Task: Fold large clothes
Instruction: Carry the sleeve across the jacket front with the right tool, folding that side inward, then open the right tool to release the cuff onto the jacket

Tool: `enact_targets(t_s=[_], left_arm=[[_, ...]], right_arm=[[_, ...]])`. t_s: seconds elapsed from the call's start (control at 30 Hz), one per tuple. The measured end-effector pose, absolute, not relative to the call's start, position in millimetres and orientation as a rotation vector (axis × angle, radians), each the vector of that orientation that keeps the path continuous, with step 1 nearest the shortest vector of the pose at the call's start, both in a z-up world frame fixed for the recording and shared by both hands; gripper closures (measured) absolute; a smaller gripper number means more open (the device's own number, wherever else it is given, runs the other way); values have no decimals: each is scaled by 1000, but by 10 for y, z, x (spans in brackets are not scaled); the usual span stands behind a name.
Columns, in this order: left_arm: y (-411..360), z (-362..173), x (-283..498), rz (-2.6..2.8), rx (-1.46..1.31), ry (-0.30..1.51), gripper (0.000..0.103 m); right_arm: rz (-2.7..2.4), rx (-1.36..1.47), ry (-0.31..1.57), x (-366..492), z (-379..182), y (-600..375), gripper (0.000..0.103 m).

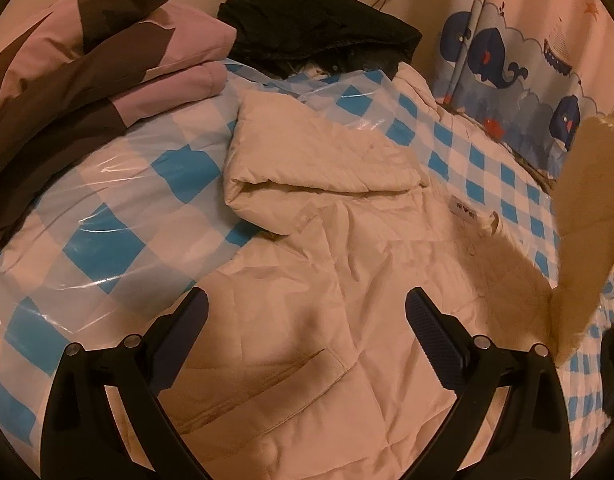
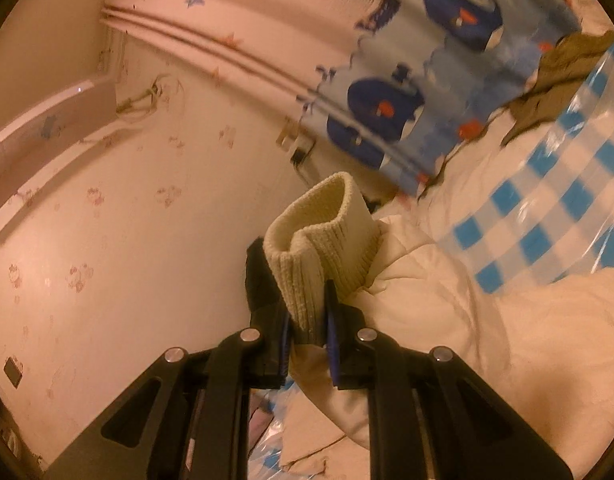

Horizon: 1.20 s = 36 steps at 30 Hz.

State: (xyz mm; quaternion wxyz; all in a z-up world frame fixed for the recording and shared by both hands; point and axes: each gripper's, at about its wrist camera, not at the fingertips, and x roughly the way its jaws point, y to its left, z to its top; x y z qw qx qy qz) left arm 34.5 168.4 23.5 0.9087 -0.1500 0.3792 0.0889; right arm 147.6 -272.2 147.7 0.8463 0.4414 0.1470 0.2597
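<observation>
Gripping one ribbed cuff (image 2: pixel 327 236), right tongs (image 2: pixel 307 320); left tongs (image 1: pixel 307 320) gape.

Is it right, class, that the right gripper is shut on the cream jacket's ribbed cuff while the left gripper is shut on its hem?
Not quite. The right gripper is shut on the ribbed cuff, but the left wrist view shows the left gripper open above the cream jacket, holding nothing.

One cream jacket (image 1: pixel 315 320), one black garment (image 1: pixel 323 36), one folded pink-and-brown quilt (image 1: pixel 107 64). One checked plastic sheet (image 1: pixel 119 216) (under all). Two grippers (image 1: pixel 307 320) (image 2: pixel 307 320).
</observation>
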Motion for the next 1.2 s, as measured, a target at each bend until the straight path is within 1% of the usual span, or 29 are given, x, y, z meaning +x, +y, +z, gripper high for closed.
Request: enact_targets(t_s=[0.23,0.57,0.83,0.9,0.93,0.97,1.0,1.03,1.1,1.17,1.2], left_arm=[[1769,271,339,192,-333,780,8],[1789,283,336,187,-345,784,8],[1794,290,339,183,-352,787,8],[1794,290,341,182,-354,787,8],[1792,292,339,183,-354,787,8],[1794,290,340,182,-354,787,8],[1796,290,341,182,-355,787,8],[1797,290,341,182,-356,788,8],[1802,295,340,181,-357,787,8],[1806,308,335,181,-356,783,8],[1804,316,334,181,-354,781,8]], right_arm=[[579,912,409,1703,1025,-2101,87],[555,748,588,1878,379,-1370,87],[564,605,676,1921,179,-970,86],[538,560,717,1959,82,-871,82],[543,554,733,1978,50,-841,69],[559,552,790,2021,-37,-775,59],[571,554,858,2064,-126,-708,41],[586,552,930,2094,-204,-639,36],[589,532,965,2044,-178,-611,35],[620,584,876,1915,16,-805,35],[612,605,830,1852,109,-942,31]])
